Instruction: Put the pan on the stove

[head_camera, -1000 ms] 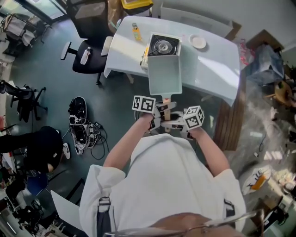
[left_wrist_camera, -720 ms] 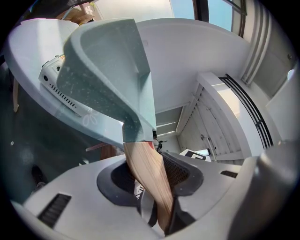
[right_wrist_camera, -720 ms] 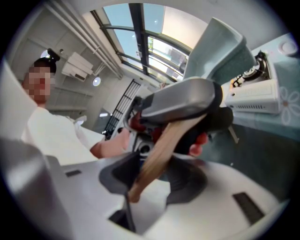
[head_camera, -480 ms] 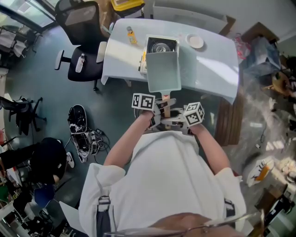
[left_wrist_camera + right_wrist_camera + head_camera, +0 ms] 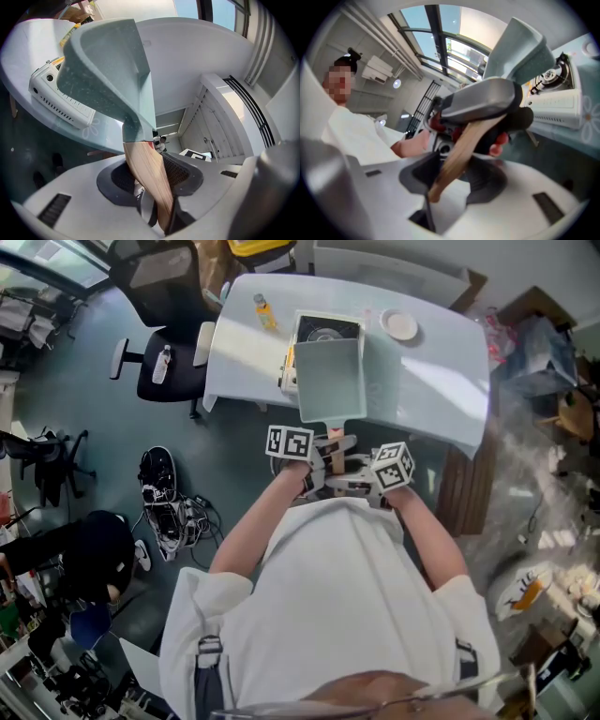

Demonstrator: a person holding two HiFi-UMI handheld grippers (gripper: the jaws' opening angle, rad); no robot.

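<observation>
Left gripper and right gripper both had their fingers clamped on the pan's wooden handle. The pan hung over the stove, hiding its near side, with the handle poking past the bench's front edge. Open bench lay to the right, and the plate sat near the back edge.

Grey-green pan, pale wooden handle

1. Your left tongs are clamped on the pan handle, pads pressing its wooden sides.
2. Your right tongs grip the same handle, just beside the left.
3. Your left forearm and right forearm reach forward, converging.
</observation>
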